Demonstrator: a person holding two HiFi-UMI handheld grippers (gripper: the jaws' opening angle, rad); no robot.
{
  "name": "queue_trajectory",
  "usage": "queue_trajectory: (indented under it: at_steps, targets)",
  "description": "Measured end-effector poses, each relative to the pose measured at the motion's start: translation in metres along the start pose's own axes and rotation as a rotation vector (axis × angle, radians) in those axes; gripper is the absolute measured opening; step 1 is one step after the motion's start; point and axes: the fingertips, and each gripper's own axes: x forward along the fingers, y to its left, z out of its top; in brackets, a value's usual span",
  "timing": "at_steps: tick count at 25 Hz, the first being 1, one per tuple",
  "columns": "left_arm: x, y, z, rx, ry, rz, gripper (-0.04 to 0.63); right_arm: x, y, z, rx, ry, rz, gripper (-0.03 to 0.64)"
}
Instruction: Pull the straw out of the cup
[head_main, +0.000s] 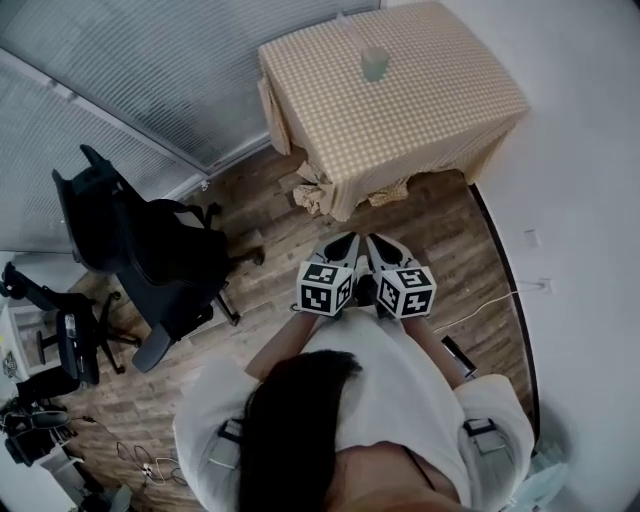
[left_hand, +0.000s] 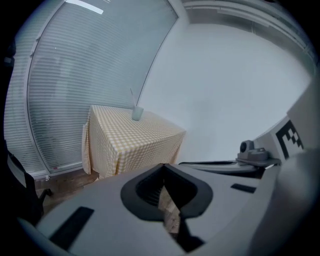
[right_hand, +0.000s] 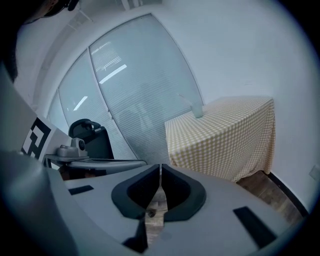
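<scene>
At the far end of the wooden floor (head_main: 270, 195), in the corner between a wall of closed blinds (head_main: 150, 70) and a plain white wall (head_main: 585, 200), stands the bench (head_main: 440, 120), covered in yellow check that hangs down its sides. To the left, nearer the person, a black office chair (head_main: 150, 255) sits on the floor, with a second one (head_main: 60, 340) further left.

The person, in a white shirt (head_main: 400, 400), stands well apart from the bench and faces it, holding both tools out in front, side by side and angled slightly downward. The left hand-held gripper (head_main: 346, 243) has its jaws together with nothing between them. The right hand-held gripper (head_main: 378, 245) is likewise closed and empty, its tips meeting in a thin line. The two nearly touch at their tips.

The cup (head_main: 375, 65), pale and translucent, stands upright near the far edge of the bench. The straw (right_hand: 185, 102) is in it, leaning out to the left above the rim.
</scene>
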Motion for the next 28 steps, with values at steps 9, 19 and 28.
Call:
queue_trajectory:
  at_steps: [9,19,28]
  targets:
    - [0.029,0.013,0.021,-0.019,-0.006,0.064,0.009,0.023,-0.036,0.02,0.008,0.04,0.053,0.035]
    - [0.057,0.012,0.043,-0.022,-0.029,0.097,0.009,0.033,-0.064,0.045,-0.023,0.028,0.071,0.035]
    - [0.081,0.008,0.054,-0.023,-0.04,0.129,0.009,0.037,-0.093,0.059,-0.04,0.023,0.067,0.035]
